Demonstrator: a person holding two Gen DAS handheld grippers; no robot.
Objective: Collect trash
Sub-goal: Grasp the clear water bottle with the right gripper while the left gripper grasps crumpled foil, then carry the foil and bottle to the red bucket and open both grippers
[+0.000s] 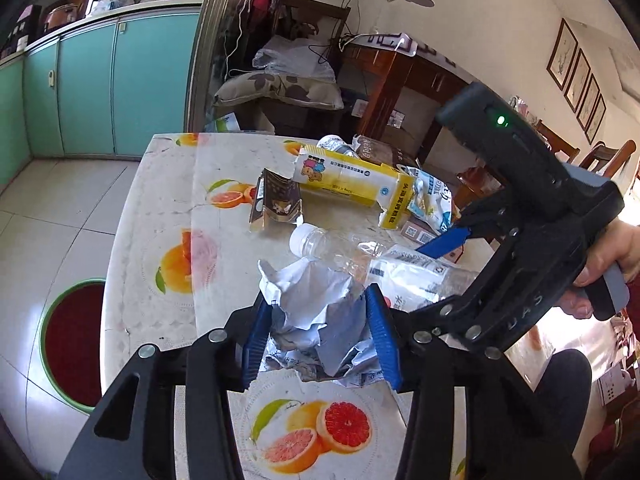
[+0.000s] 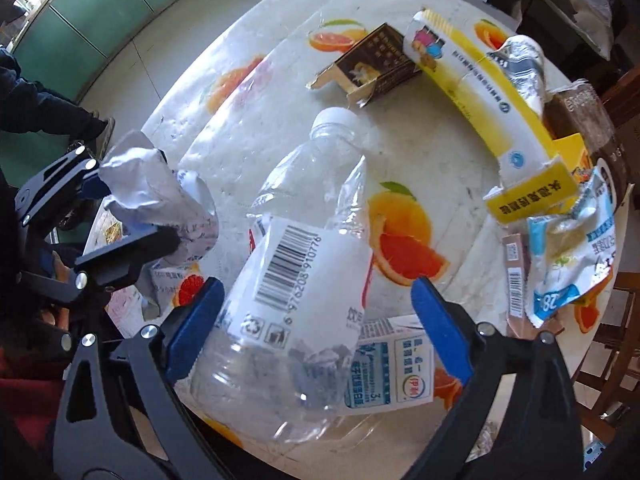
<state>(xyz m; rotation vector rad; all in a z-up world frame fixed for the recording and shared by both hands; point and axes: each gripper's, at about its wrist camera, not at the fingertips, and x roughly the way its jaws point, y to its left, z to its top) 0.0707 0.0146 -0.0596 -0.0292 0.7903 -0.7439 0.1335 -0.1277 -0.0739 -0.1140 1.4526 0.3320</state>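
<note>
On the left, left hand-held gripper (image 1: 320, 336) clamped on crumpled white paper ball (image 1: 320, 320), low above fruit-printed surface (image 1: 160, 208). Loose folds, so could slip out when carried. In the middle, clear plastic bottle with white cap (image 2: 296, 264) lying on the surface between wide-open pads of right hand-held gripper (image 2: 316, 328). Thin, smooth wall; may buckle or squirt out sideways on closing. On the right, long yellow-white carton (image 2: 480, 92), easily knocked.
</note>
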